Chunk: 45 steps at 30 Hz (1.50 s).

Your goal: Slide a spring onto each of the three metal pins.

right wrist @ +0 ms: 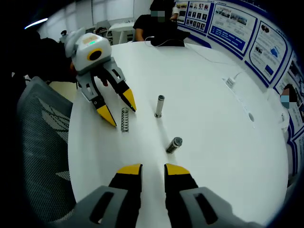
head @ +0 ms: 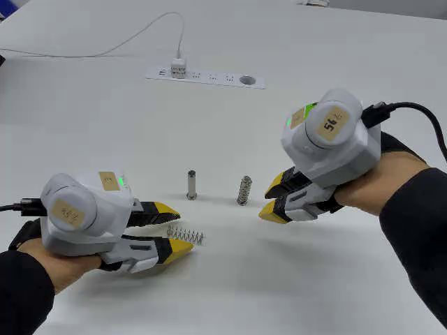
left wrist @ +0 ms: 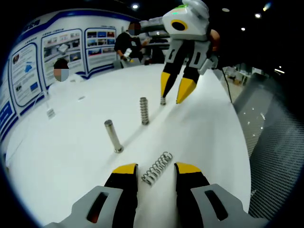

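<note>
- Step in hand: pick-up of the loose spring (head: 186, 235), which lies flat on the white table (head: 293, 279). Your left gripper (head: 186, 229) straddles it, jaws spread, unclamped.
- Your right gripper (head: 265, 204) is released and empty, beside the sprung pin (head: 243, 190).
- Next: clamp, upend and align the spring over the bare pin (head: 191, 185).
- Room: power strip (head: 206, 76), wall posters (left wrist: 99, 45).

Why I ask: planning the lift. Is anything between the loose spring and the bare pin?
Nothing visible. The spring lies between the open left tongs, and the table from it to the pin is bare.
</note>
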Motion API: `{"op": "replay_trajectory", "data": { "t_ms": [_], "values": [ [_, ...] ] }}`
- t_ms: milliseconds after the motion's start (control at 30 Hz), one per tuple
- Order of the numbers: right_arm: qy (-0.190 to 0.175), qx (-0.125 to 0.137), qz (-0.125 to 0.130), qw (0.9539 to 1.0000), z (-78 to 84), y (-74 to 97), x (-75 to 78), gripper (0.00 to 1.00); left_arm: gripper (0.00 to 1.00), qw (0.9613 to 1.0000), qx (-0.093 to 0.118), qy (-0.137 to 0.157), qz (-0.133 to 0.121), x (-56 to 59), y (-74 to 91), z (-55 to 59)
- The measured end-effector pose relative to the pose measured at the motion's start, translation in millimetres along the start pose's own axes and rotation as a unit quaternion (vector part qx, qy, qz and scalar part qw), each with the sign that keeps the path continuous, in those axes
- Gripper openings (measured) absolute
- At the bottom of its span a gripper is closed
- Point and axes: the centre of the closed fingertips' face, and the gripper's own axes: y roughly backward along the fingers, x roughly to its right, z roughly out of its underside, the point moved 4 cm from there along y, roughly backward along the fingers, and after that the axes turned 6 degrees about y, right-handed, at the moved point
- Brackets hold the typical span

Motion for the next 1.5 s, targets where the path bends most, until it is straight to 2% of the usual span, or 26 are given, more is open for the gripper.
{"op": "replay_trajectory", "data": {
  "t_ms": [333,933,1500],
  "values": [
    [-0.002,0.007,0.002,1.0000,-2.7,2.1,-1.1,0.19,0.29,1.0000,-0.008,0.004,0.001,-0.9,-1.3,4.9],
    [0.002,0.009,-0.002,1.0000,-5.0,1.4,-3.1,0.19,0.21,0.9998,-0.017,0.001,-0.006,0.5,5.8,12.2],
    [0.000,0.010,-0.003,0.9999,-5.4,2.7,-5.1,0.19,0.13,0.9997,-0.022,-0.008,-0.009,3.4,8.8,12.8]
  ]
}}
